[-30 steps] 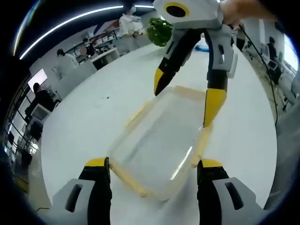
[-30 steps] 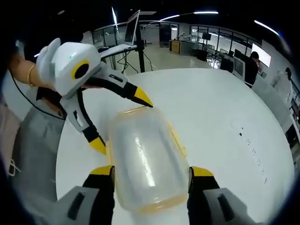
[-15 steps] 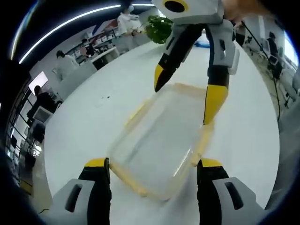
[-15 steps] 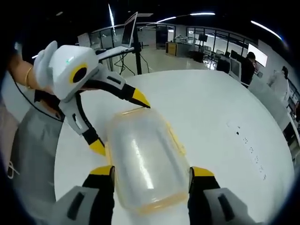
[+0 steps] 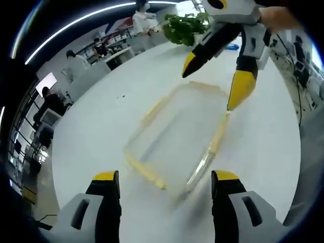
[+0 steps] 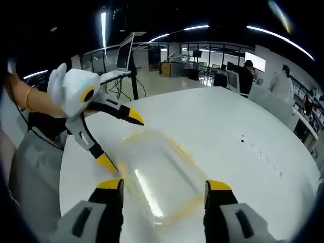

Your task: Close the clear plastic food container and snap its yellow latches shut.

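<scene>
The clear plastic food container (image 5: 177, 134) lies on the round white table (image 5: 101, 126) with its lid on and yellow latches along its rim; motion blur hides how the latches sit. My left gripper (image 5: 164, 179) is open, its jaws flanking the container's near end without touching it. My right gripper (image 5: 215, 81) hovers open over the far end. In the right gripper view the container (image 6: 159, 172) runs away from my open right gripper (image 6: 163, 186), and the left gripper (image 6: 121, 140) hangs open above the container's far left corner.
A green leafy plant (image 5: 185, 25) stands at the far table edge. A laptop on a stand (image 6: 126, 50) rises behind the table. A person's grey clothing (image 6: 30, 167) is close on the left. People and desks fill the room beyond.
Both grippers have lifted and drawn back from the container, so it looks smaller and farther in both views. Both stayed open, and the container stayed on the table.
</scene>
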Motion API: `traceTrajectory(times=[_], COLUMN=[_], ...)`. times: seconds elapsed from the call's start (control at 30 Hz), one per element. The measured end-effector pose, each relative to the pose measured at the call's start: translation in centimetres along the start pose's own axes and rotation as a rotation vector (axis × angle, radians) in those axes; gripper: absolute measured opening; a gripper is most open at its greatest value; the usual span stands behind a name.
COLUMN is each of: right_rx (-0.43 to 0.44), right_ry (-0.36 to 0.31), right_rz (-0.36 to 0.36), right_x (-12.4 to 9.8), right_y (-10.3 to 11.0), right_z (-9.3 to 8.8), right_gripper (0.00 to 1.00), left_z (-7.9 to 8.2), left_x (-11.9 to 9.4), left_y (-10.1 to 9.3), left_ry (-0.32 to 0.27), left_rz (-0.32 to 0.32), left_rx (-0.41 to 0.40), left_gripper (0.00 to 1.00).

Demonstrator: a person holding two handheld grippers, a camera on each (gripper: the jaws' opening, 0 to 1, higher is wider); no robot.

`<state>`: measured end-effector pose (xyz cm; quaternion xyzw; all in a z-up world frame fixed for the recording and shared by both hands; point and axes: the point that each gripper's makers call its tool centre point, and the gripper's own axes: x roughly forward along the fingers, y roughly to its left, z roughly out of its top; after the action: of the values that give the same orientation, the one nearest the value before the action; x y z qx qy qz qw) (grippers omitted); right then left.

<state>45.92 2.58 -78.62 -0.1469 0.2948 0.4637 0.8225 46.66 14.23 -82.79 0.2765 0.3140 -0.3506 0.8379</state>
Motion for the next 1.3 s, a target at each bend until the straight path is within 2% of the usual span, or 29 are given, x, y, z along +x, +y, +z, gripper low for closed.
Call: traceTrajectory(times=[0.2, 0.43, 0.63, 0.83, 0.9, 1.0, 1.03, 1.2, 1.3], right_rx=[0.034, 0.066, 0.090, 0.136, 0.156, 0.208, 0.219, 0.250, 0.270], right_ry=[-0.029, -0.061, -0.071, -0.089, -0.103, -0.174, -0.178, -0.211, -0.232], right_rz=[-0.047, -0.083, -0.122, -0.149, -0.166, -0.206, -0.208, -0.230, -0.237], right_x=[-3.0, -5.5, -7.2, -8.4, -8.8, -9.7, -9.9, -10.8, -11.4], right_y=[0.1, 0.7, 1.3, 2.7, 3.2, 3.5, 3.7, 4.7, 5.6], right_z=[-0.7, -1.1, -1.9, -2.9, -3.1, -2.6, -2.7, -2.7, -2.9], right_gripper=[0.65, 0.65, 0.67, 0.71, 0.72, 0.73, 0.74, 0.77, 0.77], left_z=[-0.5, -1.0, -0.9, -0.4, -0.2, -0.3, -0.4, -0.3, 0.2], left_x=[-1.8, -2.7, -4.0, -6.5, -7.4, -8.8, -9.1, -11.7, -13.9], left_y=[2.4, 3.3, 3.0, 1.5, 0.8, 0.0, -0.2, -1.2, -1.1], left_ry=[-0.012, -0.021, -0.056, -0.135, -0.166, -0.208, -0.211, -0.271, -0.343], left_rz=[0.089, 0.116, 0.117, 0.085, 0.072, 0.058, 0.055, 0.054, 0.098], left_rx=[-0.072, -0.132, -0.173, -0.218, -0.235, -0.266, -0.271, -0.288, -0.293], left_gripper=[0.70, 0.70, 0.70, 0.71, 0.71, 0.72, 0.72, 0.74, 0.69])
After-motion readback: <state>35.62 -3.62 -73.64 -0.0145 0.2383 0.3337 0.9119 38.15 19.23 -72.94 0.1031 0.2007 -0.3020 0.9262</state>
